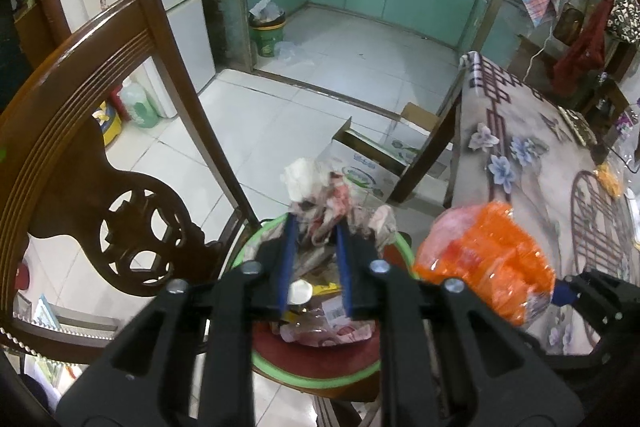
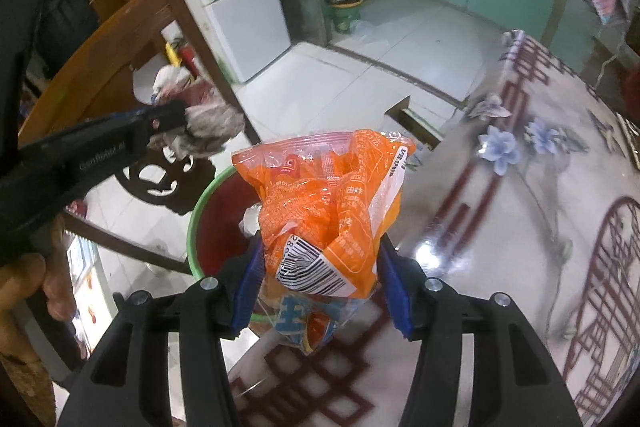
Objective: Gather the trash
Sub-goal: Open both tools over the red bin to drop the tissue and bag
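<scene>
A left gripper (image 1: 315, 223) hangs above a green-rimmed bin (image 1: 404, 247) beside a dining table (image 1: 520, 155), its blue pads set close together on a wad of crumpled, stained tissue (image 1: 320, 187). In the right wrist view the same wad (image 2: 208, 131) sticks out past the tips, clear of the bin and in front of a carved wooden chair (image 2: 120, 39); whether the pads press on it or merely flank it cannot be told.

To the right, the right gripper (image 2: 320, 259) has its jaws about half open and closed on an orange snack bag (image 2: 328, 203), a barcode facing the camera. The bag sits over the near right edge of the bin (image 2: 194, 227), just beside the table's floral cloth (image 2: 520, 227). The bin already holds wrappers and scraps of paper (image 1: 320, 327).

A hand (image 2: 28, 279) shows at the left edge of the right wrist view. On the tiled floor beyond the bin lies an open cardboard box (image 1: 376, 163); farther off, in the kitchen, stands a second green bin (image 1: 267, 31).
</scene>
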### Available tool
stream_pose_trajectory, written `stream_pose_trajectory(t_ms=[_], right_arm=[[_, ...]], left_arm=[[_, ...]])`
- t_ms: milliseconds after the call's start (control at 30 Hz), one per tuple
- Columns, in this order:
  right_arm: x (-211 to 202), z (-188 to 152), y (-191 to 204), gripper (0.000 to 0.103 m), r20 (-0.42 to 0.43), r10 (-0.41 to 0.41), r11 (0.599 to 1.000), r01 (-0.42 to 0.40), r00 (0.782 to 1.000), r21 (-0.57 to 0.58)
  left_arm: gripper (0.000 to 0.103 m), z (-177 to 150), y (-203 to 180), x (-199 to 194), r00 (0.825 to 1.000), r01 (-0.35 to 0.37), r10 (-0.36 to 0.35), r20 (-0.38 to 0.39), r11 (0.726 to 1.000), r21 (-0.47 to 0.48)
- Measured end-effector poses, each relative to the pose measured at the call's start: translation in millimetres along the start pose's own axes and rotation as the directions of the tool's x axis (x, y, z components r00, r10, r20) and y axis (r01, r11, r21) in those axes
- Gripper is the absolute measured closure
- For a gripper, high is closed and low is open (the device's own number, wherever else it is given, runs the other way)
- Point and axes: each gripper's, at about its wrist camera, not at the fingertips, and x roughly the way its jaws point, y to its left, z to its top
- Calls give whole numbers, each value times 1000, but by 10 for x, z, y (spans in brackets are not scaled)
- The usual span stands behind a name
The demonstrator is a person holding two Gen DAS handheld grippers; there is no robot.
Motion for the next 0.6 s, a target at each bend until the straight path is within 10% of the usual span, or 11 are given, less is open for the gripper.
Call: stream_pose_trajectory(t_ms=[100,600], right_arm=[[12,-18,21,39,7,1,1000,-1,1000,-15],[-1001,-456,-724,23,193,-150,973,111,970,201]], left_arm=[[41,0,31,-16,1000,-20,20,14,1000,-17],[12,-72,-562,-601,990,70,-75,116,996,51]])
